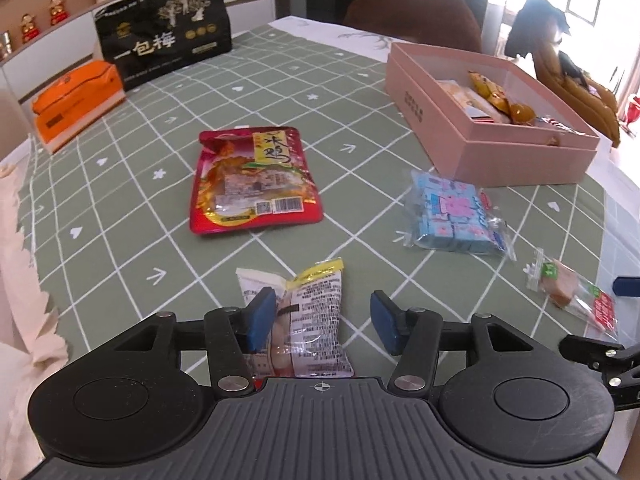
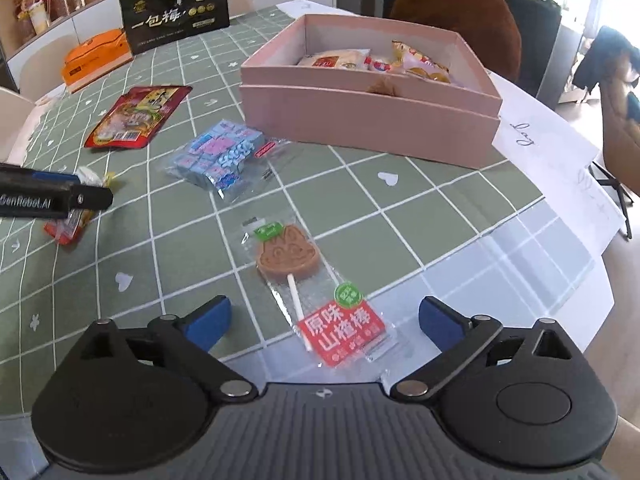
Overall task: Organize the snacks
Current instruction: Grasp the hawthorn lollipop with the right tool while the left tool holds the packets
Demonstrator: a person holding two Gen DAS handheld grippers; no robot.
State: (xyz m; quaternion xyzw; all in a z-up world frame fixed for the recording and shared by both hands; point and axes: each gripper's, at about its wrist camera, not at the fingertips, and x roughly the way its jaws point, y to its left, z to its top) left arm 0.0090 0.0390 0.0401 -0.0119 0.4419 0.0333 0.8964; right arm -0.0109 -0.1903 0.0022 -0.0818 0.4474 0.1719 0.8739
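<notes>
Covering table, green grid tablecloth (image 1: 120, 208), shelf figurines (image 1: 30, 28), brown chair (image 2: 460, 4)

Small snack pack (image 1: 308, 320) between left gripper (image 1: 324, 320) pads — near end hidden under gripper body, left edge behind left pad (image 1: 262, 318). Pink box (image 1: 492, 140) ahead-right: near wall hides most of contents, sorts can't be told. Lollipop pack (image 2: 320, 300) between right gripper (image 2: 324, 320) fingers — clear wrapper's near end runs under body. Left gripper cut off at right-cam left edge.
</notes>
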